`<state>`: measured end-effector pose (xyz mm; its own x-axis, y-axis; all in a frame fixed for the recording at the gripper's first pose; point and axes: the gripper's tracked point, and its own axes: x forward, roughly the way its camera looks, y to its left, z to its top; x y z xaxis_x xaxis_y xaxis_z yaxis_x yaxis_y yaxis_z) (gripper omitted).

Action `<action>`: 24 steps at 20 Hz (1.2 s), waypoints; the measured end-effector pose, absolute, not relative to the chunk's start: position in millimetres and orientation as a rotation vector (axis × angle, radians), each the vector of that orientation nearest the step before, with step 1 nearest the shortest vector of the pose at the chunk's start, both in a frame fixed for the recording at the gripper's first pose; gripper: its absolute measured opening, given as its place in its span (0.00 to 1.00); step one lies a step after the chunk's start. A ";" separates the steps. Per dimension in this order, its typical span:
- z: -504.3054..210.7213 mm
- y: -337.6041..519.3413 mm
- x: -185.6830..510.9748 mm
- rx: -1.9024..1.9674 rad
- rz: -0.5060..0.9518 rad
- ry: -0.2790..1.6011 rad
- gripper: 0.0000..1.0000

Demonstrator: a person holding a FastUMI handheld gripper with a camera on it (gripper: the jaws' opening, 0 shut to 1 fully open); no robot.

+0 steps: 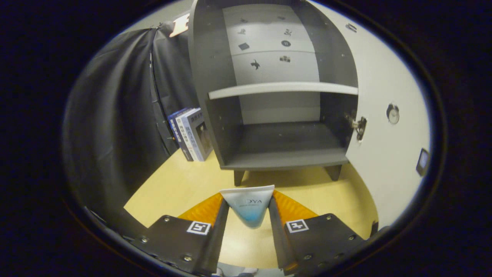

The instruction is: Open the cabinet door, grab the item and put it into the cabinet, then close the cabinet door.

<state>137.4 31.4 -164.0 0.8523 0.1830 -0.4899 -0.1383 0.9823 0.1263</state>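
Gripper (248, 206) held level and raised above the tabletop, pointing straight ahead, its two fingers drawn in toward each other, both fingertips (215, 207) pressing the sides of a tube (249, 207), tube's flat crimped end uppermost between them

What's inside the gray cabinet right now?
Nothing yet. The cabinet is open, its bottom compartment and shelf bare. The gripper holds the tube in its jaws, outside it.

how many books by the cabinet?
3 visible: upright blue-and-white books, side by side on the yellow table, left of the open grey cabinet; more may hide behind them. Gripper jaws are shut on the white-and-blue tube.
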 end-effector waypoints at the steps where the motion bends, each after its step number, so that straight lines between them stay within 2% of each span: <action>1: -153.4 30.0 142.9 0.086 0.170 0.495 0.57; 7: -85.7 24.5 187.0 0.041 0.194 0.281 0.57; 15: -28.9 14.0 255.3 0.000 0.161 0.041 0.56; 24: -33.7 0.9 318.7 0.055 0.094 0.026 0.56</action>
<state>318.7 0.9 -33.7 0.9953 0.0941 -0.0231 -0.0926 0.9941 0.0563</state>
